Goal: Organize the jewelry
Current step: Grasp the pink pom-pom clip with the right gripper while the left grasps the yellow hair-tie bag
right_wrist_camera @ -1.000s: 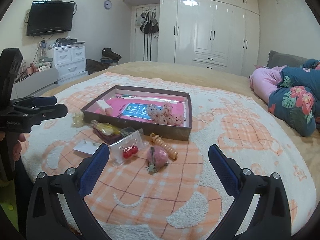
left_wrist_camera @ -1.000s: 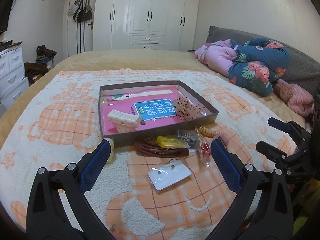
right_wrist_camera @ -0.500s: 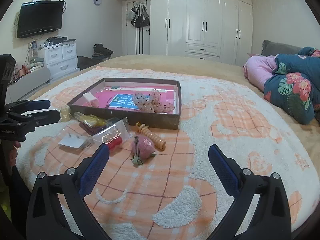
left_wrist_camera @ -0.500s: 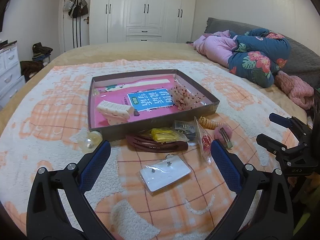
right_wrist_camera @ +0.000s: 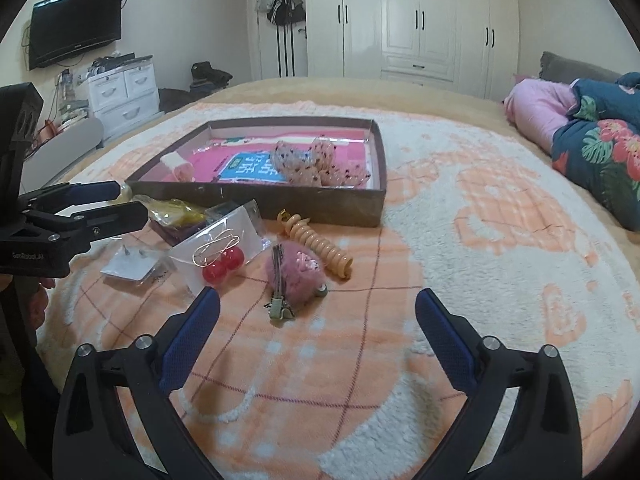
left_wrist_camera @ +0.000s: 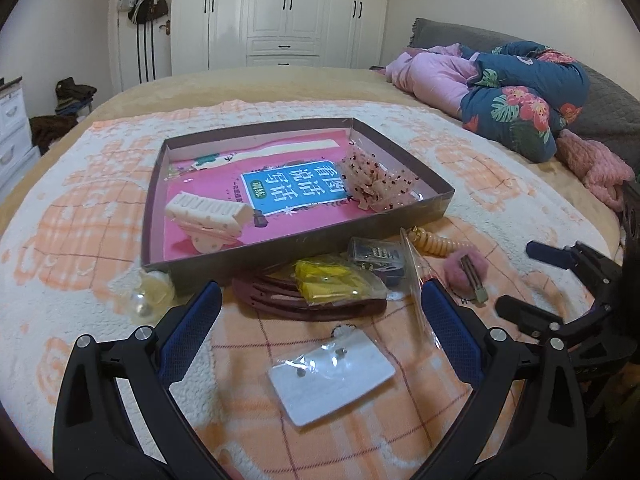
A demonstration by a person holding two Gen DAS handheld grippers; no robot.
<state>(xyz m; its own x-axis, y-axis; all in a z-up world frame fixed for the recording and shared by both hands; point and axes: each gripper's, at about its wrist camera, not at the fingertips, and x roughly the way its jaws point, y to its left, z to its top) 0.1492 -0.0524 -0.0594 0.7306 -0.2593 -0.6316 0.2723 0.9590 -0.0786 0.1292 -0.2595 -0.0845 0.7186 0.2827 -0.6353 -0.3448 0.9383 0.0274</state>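
Note:
A shallow brown tray (left_wrist_camera: 298,240) (right_wrist_camera: 372,164) on the bed holds a cream hair claw (left_wrist_camera: 208,216) and a spotted bow (left_wrist_camera: 376,180). In front of it lie a white earring card (left_wrist_camera: 332,372), dark hoops (left_wrist_camera: 304,304), a yellow packet (left_wrist_camera: 332,282), a bag of red ball earrings (right_wrist_camera: 222,258), a pink fluffy clip (right_wrist_camera: 296,274), a beige spiral clip (right_wrist_camera: 320,246) and a pearl piece (left_wrist_camera: 150,294). My left gripper (left_wrist_camera: 320,332) is open above the card. My right gripper (right_wrist_camera: 318,338) is open, just short of the fluffy clip.
The bed carries an orange and white blanket (right_wrist_camera: 480,240). Folded pink and floral bedding (left_wrist_camera: 500,92) lies at the right. White wardrobes (right_wrist_camera: 420,20) stand behind, and a drawer unit (right_wrist_camera: 124,96) and a TV (right_wrist_camera: 74,26) at the left.
Both grippers have moved forward toward the jewelry in front of the tray and lower. Both stay open and empty.

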